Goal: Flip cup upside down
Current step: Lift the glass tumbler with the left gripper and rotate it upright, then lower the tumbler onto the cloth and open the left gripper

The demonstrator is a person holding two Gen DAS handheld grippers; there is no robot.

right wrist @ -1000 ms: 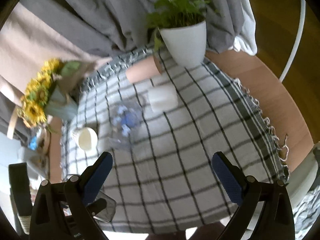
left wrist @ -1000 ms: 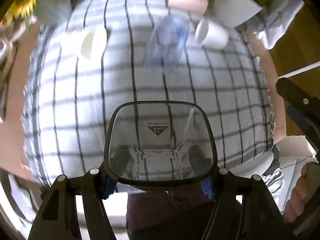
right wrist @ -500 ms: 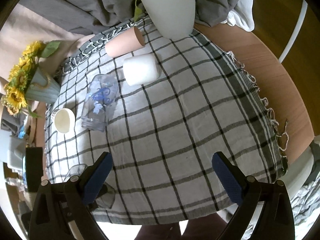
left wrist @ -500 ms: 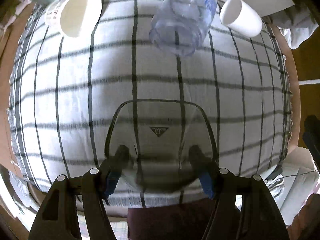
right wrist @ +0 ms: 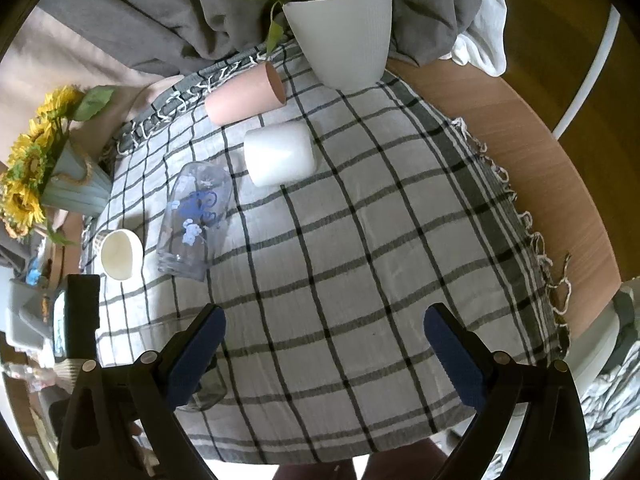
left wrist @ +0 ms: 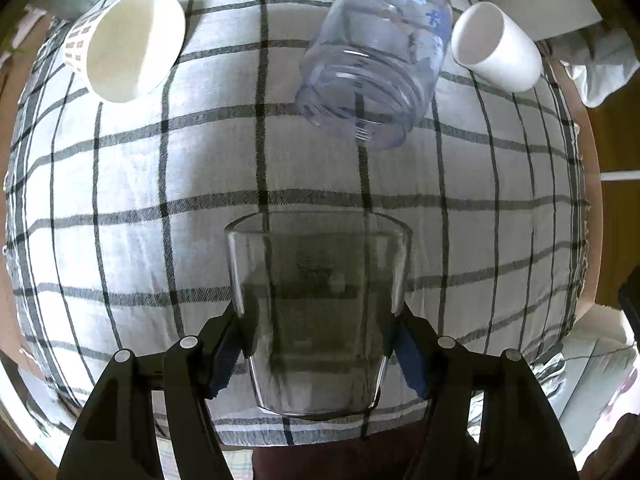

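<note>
My left gripper [left wrist: 318, 340] is shut on a clear smoky glass cup [left wrist: 318, 304]. The cup's wide rim points away from me, down at the checked tablecloth [left wrist: 160, 208], and its narrower base is toward the camera. It hangs over the near part of the cloth; I cannot tell if the rim touches. In the right wrist view the same cup [right wrist: 206, 394] shows partly behind the left finger. My right gripper [right wrist: 324, 344] is open and empty above the cloth's near right side.
Lying on the cloth: a cream cup [left wrist: 128, 46], a clear glass jar with blue print [left wrist: 376, 56], a white cup [left wrist: 496, 48] and a pink cup [right wrist: 246, 94]. A white plant pot [right wrist: 344, 32] and a sunflower vase [right wrist: 60, 176] stand at the back.
The left gripper has tilted the glass cup over, so its rim now faces down at the cloth, and has moved forward toward the jar. The right gripper has dropped slightly and stayed open.
</note>
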